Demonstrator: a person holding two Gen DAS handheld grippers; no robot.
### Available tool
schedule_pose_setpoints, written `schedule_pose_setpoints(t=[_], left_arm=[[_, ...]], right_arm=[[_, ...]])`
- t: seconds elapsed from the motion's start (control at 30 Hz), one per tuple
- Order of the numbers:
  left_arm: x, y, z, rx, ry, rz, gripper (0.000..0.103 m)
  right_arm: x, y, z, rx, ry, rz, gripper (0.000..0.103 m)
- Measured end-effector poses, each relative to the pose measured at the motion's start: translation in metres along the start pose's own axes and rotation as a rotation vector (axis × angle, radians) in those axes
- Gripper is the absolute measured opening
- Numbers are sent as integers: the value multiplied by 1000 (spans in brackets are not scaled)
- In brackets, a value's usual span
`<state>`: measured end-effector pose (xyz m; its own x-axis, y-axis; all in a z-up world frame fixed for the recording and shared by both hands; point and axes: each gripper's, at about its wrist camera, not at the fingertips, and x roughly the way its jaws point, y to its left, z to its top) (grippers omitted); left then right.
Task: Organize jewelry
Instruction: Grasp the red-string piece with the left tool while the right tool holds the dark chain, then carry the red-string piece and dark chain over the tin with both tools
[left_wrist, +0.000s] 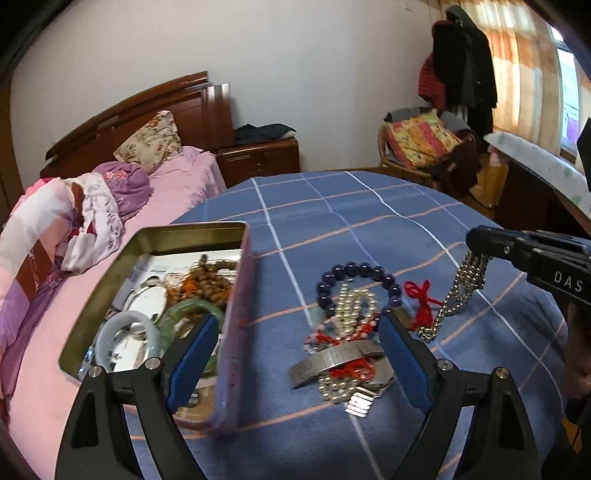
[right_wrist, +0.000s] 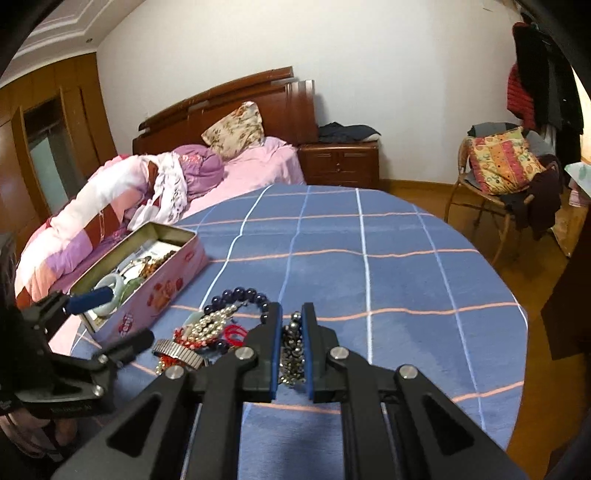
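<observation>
There, metal bead chain (right_wrist: 291, 350) pinched inside right tool (right_wrist: 291, 314).

Black ribbed gripper (right_wrist: 291, 325) arms, silver screws, blue pads (right_wrist: 274, 354); white "DAS" lettering (left_wrist: 568, 283) behind the jaws.

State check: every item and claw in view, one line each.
Right claw: shut on metal bead strand, which dangles from it.
Left claw: open, empty.
Tin: open, bangles and beads inside.
Dark bead bracelet: flat on cloth.
Watch band: on the pile.
</observation>
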<state>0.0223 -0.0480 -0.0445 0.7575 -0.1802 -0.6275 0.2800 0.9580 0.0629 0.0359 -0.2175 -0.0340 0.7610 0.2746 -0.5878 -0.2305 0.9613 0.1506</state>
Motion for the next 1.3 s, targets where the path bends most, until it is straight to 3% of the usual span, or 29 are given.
schedule_pose_setpoints(t=[0.23,0.53,0.57,0.63,0.7,0.73,0.77,1.03,1.3], left_arm=[[19,-28,19,53,16,-72,89],[45,-63,34,91,60,-192,89],[47,-65,34,91,63,-210,86],[54,-67,35,89,94,-235,71],[61,-68,33,89,129,-282,30],[63,-69,31,93,144,-288,22],[65,-72,28,110,155,-285,6],[19,-47,45,72,-2,-202,3],[-11,-10,64,19,-94,-144,3]], right_arm=[[14,-19,-6,26,35,-83,13],[12,-28,-11,44,40,-82,13],[11,-28,-10,42,36,-85,13],[10,-30,-10,52,34,-82,13],[10,-31,-10,55,31,-83,13],[9,-30,-10,53,29,-83,13],[9,-30,-10,53,27,-83,13],[7,-27,-10,48,12,-75,13],[-7,-12,9,14,-43,-39,13]])
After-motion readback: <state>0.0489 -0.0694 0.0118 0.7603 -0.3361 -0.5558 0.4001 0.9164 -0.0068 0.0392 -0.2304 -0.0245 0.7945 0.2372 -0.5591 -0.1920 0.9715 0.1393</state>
